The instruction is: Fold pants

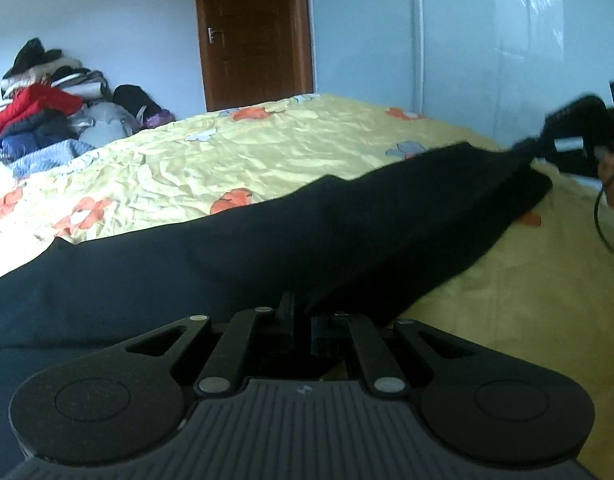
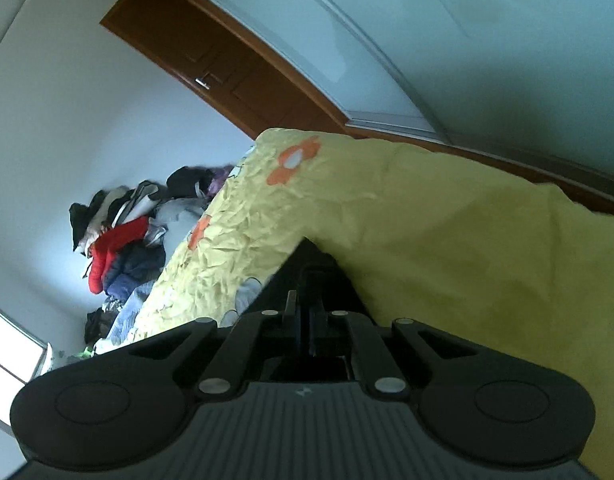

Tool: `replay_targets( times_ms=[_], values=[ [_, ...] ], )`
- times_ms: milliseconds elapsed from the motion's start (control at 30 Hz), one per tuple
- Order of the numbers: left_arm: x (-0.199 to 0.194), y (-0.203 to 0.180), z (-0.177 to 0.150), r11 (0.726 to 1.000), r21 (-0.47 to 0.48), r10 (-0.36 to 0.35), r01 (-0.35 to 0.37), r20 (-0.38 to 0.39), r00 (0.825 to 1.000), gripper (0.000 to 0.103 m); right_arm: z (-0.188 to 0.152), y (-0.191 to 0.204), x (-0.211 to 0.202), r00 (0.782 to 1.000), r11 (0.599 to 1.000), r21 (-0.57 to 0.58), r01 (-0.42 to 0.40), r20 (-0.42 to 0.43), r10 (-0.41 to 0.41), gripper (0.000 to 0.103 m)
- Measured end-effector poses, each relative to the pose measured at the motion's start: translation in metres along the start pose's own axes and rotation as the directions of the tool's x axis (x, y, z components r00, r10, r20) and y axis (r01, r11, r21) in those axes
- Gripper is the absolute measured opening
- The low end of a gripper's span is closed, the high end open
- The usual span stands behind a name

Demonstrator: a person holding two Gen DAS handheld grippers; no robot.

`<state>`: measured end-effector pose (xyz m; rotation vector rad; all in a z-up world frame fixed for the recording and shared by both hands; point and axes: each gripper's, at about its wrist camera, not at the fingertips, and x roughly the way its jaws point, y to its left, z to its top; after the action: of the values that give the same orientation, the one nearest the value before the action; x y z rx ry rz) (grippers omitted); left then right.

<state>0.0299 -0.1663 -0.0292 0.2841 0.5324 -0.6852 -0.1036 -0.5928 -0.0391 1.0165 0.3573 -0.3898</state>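
The dark navy pants lie stretched across the yellow flowered bedsheet. My left gripper is shut on the near edge of the pants. My right gripper shows at the far right of the left wrist view, pinching the other end of the pants and lifting it off the bed. In the right wrist view my right gripper is shut on dark pants fabric, with the bedsheet tilted behind it.
A pile of clothes with a red jacket sits at the far left of the bed, also seen in the right wrist view. A brown wooden door and pale wardrobe panels stand behind the bed.
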Motion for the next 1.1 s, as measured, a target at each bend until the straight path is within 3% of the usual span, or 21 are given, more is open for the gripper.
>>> replay_targets(
  times_ms=[367,567,600,667,733,833,933,1000,1033,1100],
  values=[
    [0.002,-0.012,0.001,0.999,0.044,0.007,-0.006,-0.017,1.000,0.010,-0.013,0.007,-0.010,0.995,0.993,-0.065,0.099,-0.010,-0.099,0.004],
    [0.003,-0.010,0.001,0.999,0.032,0.001,0.000,-0.023,1.000,0.012,-0.020,0.006,-0.018,0.993,0.990,-0.087,0.114,-0.003,-0.115,0.004],
    [0.004,-0.010,0.001,0.999,0.033,0.001,-0.001,-0.025,1.000,0.019,-0.021,0.007,-0.019,0.993,0.988,-0.099,0.119,0.001,-0.119,0.004],
    [0.004,-0.010,0.001,1.000,0.030,-0.001,0.002,-0.030,1.000,0.022,-0.023,0.010,-0.016,0.990,0.981,-0.135,0.138,-0.004,-0.139,0.004],
    [0.002,-0.009,0.002,1.000,0.021,0.008,-0.007,-0.037,0.999,0.040,-0.024,0.009,-0.015,0.990,0.979,-0.154,0.132,-0.024,-0.138,0.005],
    [-0.010,-0.003,0.006,1.000,0.003,0.006,-0.005,-0.044,0.999,0.058,-0.017,0.006,-0.024,0.995,0.989,-0.114,0.095,-0.010,-0.096,0.010],
    [-0.028,0.005,0.013,0.998,-0.035,-0.049,0.048,-0.019,0.999,0.067,-0.014,0.019,-0.042,0.973,0.968,-0.153,0.199,0.151,-0.176,0.015],
    [-0.038,0.013,0.022,0.998,-0.047,-0.050,0.051,0.029,0.998,0.075,-0.017,0.042,-0.045,0.961,0.938,-0.259,0.229,0.213,-0.176,0.016],
    [-0.039,0.017,0.027,0.999,-0.036,-0.025,0.027,0.054,0.998,0.080,-0.020,0.054,-0.040,0.970,0.928,-0.313,0.204,0.190,-0.149,0.016],
    [-0.035,0.026,0.037,0.998,-0.012,0.056,-0.055,0.085,0.995,0.084,-0.030,0.081,-0.019,0.994,0.897,-0.429,0.108,0.066,-0.089,0.016]
  ],
)
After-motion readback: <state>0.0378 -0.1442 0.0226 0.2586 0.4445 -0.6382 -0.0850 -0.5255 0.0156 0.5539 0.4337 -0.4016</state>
